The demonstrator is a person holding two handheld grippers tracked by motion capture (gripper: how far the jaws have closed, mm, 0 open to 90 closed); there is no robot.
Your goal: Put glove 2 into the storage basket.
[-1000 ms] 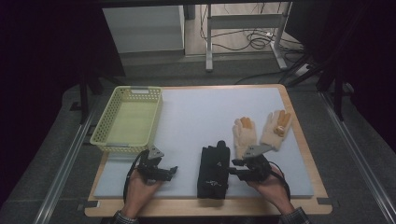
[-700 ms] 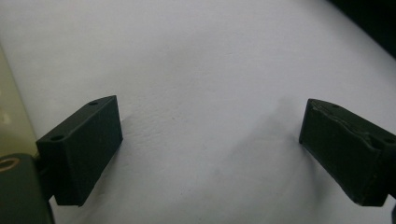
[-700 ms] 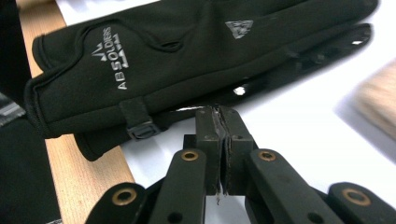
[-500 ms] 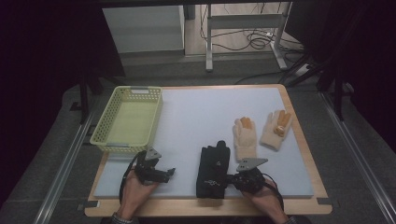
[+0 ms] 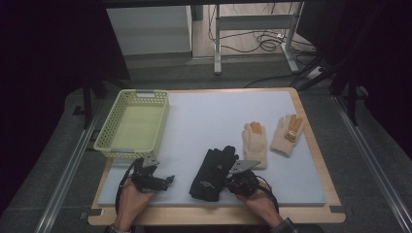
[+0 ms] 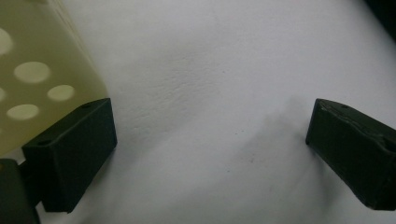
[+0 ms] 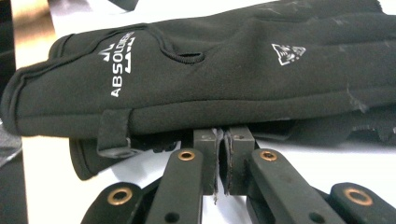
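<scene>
The right hand-held gripper (image 5: 232, 180) sits at the near edge of the desk (image 5: 204, 121), its tips against the side of the black gloves (image 5: 212, 174). In the right gripper view its jaws are together, and they have just been closing; the pads meet right at the lower edge of the gloves (image 7: 210, 79), though whether they have pinched any fabric or merely closed beside it is hard to tell, since the hem hides the tips.

The relation that counts: the stacked pair lies straight ahead of those tips, touching them, with its long axis running across the line of the jaws, cuffs to one side and fingers to the other. The right hand is much the nearer one.

The left hand-held gripper (image 5: 167, 180) rests well off on the far side of the gloves, jaws wide apart over bare desk, nothing between them, with the yellow basket (image 5: 130, 104) just beyond it. The cream gloves (image 5: 269, 138) lie farther out from the right gripper.
</scene>
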